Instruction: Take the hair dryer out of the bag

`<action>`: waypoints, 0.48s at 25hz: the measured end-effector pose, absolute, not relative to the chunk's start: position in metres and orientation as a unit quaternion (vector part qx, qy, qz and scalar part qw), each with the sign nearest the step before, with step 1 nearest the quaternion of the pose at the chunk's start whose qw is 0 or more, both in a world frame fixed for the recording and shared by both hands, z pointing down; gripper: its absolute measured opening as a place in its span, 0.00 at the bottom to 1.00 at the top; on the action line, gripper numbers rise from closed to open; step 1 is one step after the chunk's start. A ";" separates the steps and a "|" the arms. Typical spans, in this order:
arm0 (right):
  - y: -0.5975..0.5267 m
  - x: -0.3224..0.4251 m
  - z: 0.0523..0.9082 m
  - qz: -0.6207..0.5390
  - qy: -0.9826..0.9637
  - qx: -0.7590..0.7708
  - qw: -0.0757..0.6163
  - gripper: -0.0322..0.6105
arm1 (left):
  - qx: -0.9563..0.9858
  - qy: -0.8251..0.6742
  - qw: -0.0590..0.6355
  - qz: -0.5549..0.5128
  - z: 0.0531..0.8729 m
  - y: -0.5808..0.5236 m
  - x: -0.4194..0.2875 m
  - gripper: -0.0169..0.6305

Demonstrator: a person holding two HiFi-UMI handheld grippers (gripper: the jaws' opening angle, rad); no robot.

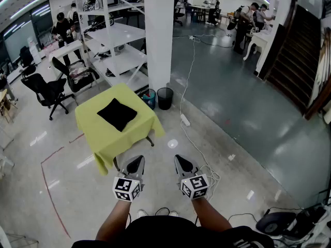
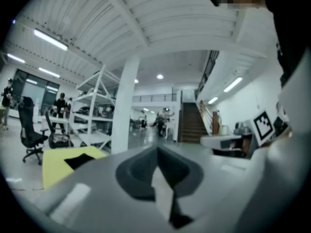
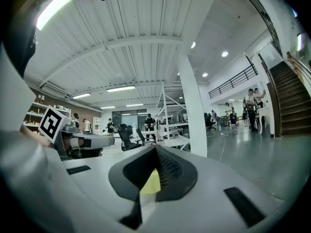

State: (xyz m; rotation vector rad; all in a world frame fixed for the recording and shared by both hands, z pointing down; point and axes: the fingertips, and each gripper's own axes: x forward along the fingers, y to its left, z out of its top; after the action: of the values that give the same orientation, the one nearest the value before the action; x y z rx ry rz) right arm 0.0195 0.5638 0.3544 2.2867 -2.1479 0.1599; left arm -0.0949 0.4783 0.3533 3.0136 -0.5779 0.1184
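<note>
A black bag lies flat in the middle of a small table draped in a yellow cloth, some way ahead of me. The hair dryer is hidden. My left gripper and right gripper are held side by side, level, short of the table, both shut with nothing between the jaws. In the left gripper view the yellow cloth and black bag show at lower left beyond the shut left gripper. The right gripper view shows the shut right gripper with a sliver of the yellow cloth through its notch.
A white pillar stands behind the table with a black bin and a blue bucket at its foot. Office chairs and white shelving are at left. A cable with a power strip crosses the floor at right. People work in the background.
</note>
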 end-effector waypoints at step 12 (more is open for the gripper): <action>0.501 -0.038 0.344 0.024 -0.689 0.725 0.008 0.06 | 0.983 -0.177 0.033 0.033 0.357 0.437 -0.146 0.04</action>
State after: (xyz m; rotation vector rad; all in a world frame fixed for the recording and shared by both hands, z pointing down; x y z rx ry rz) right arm -0.0377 0.5010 0.3440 2.2645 -2.1520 0.0761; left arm -0.1461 0.4366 0.3573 3.0254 -0.5435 0.1025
